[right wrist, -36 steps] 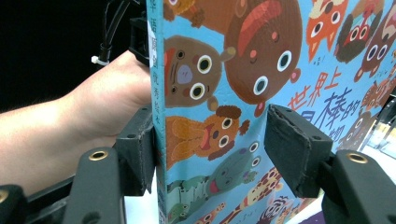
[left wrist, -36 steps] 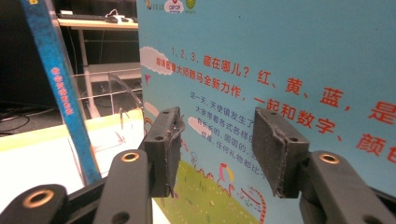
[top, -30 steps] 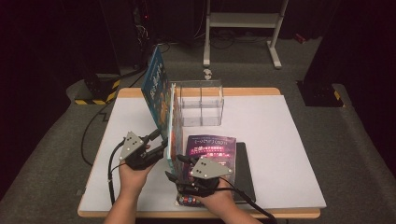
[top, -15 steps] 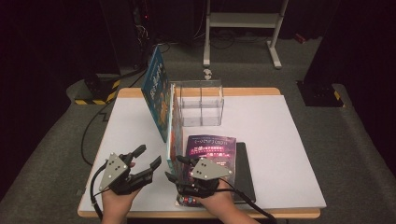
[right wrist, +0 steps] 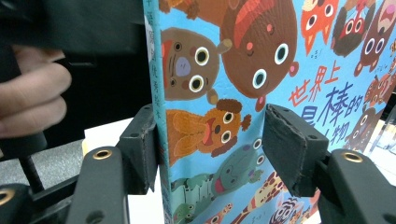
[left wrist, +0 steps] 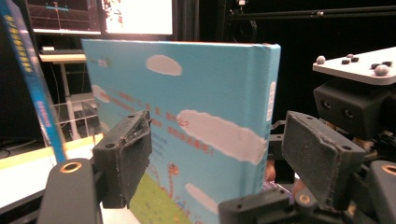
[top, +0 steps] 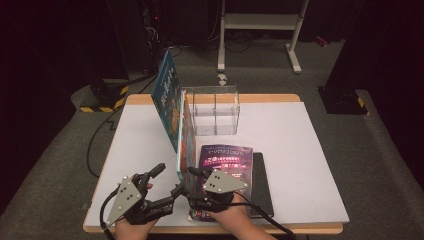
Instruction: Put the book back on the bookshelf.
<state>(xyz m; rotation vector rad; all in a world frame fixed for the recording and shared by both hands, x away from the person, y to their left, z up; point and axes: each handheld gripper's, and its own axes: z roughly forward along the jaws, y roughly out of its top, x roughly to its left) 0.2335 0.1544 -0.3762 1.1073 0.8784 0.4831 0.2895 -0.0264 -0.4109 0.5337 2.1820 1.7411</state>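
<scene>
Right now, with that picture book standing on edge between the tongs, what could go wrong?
1. The left tongs have just been opening, with nothing between them, so the standing book may tip, perhaps onto the purple book.
2. The right tongs straddle its lower edge; a nudge could slide it and disturb the taller book beside the clear box.

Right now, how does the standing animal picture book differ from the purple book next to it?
The animal picture book stands upright on its edge, while the purple book lies flat, cover up. The animal picture book's cover is bright blue with cartoon animals; the purple book's is dark with pale lettering. The purple book rests on a black slab, the animal picture book on the white table. Both sit at the table's near edge.
</scene>
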